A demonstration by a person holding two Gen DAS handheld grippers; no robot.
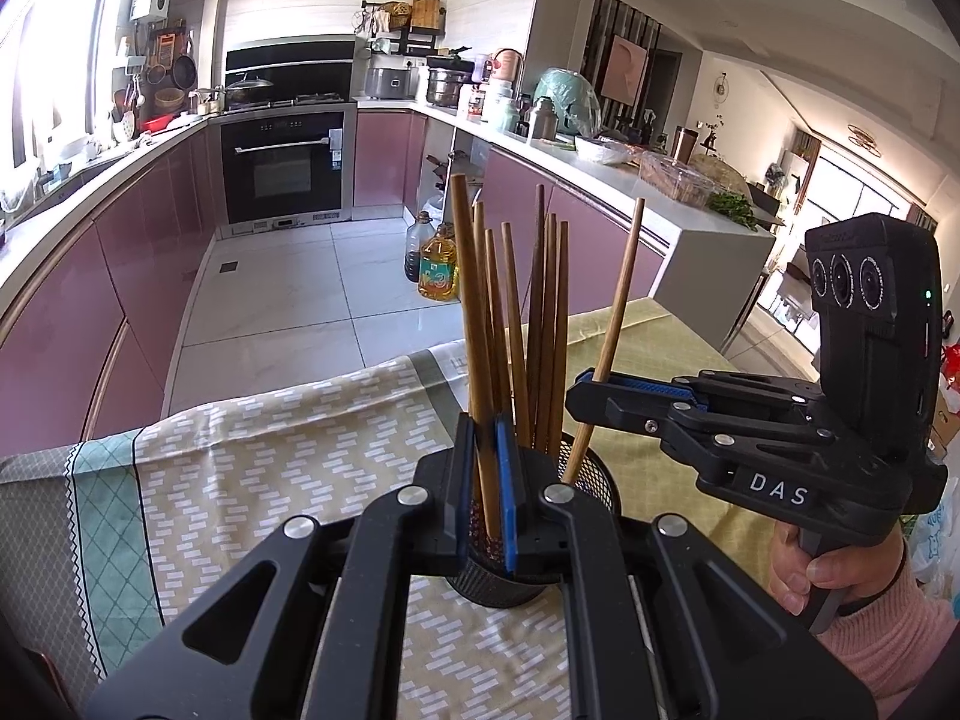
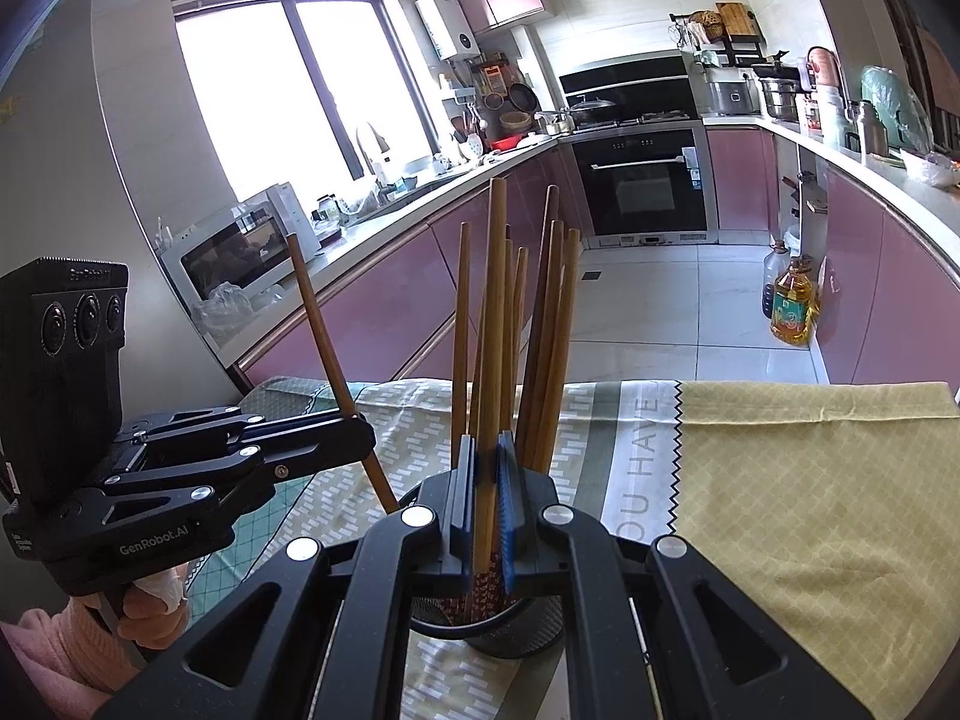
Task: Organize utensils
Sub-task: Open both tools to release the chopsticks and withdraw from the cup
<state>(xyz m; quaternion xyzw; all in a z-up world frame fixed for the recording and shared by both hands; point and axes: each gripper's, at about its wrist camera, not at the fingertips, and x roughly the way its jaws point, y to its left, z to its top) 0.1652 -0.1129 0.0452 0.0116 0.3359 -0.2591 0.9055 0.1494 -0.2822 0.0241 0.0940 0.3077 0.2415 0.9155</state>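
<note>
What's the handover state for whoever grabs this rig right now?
Left gripper: shut on a wooden chopstick, held near upright, lower end down in the black mesh holder.
Right gripper: shut on a second chopstick, lower end also inside the holder's mouth.
Done: a bundle of chopsticks already stands in the holder, which sits on the tablecloth.
Left: open both grippers so the two held sticks drop in, then pull clear without tipping the holder. No loose utensils show on the cloth in either view.
</note>
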